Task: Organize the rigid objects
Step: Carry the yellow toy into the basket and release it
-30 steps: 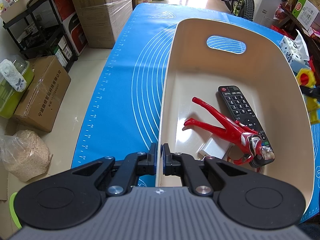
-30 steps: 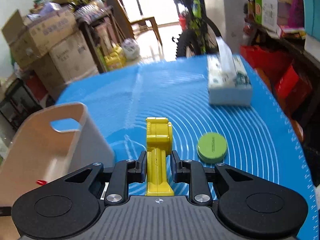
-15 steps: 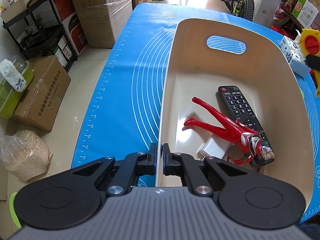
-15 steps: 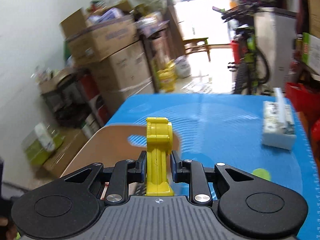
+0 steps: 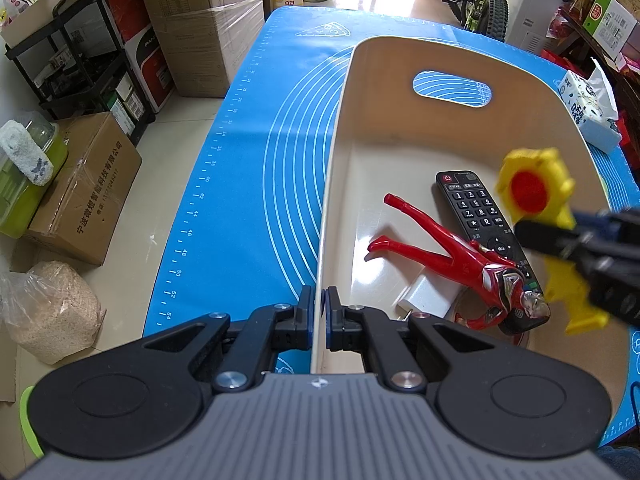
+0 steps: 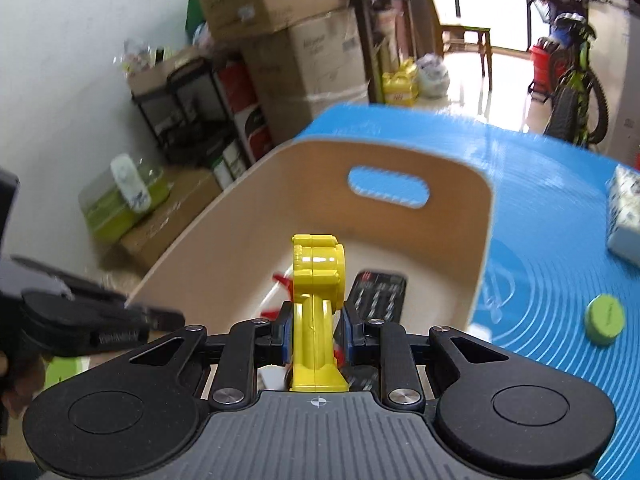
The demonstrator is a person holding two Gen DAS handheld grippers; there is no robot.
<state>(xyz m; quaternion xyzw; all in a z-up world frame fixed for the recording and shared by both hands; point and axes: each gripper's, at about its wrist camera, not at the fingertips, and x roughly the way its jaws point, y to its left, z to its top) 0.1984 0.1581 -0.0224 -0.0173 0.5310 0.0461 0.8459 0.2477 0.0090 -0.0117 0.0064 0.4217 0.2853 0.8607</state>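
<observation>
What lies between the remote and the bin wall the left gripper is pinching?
In the left wrist view, the red figure lies between the remote and that bin wall, with a white block near it.

Right gripper (image 6: pixel 316 334) carried yellow toy (image 6: pixel 316 276) from above blue mat, beside green lid, to over beige basket (image 6: pixel 224 240); wrist rolled.

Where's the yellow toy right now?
The yellow toy is clamped in the right gripper, held above the beige bin, over the remote and red figure.
</observation>
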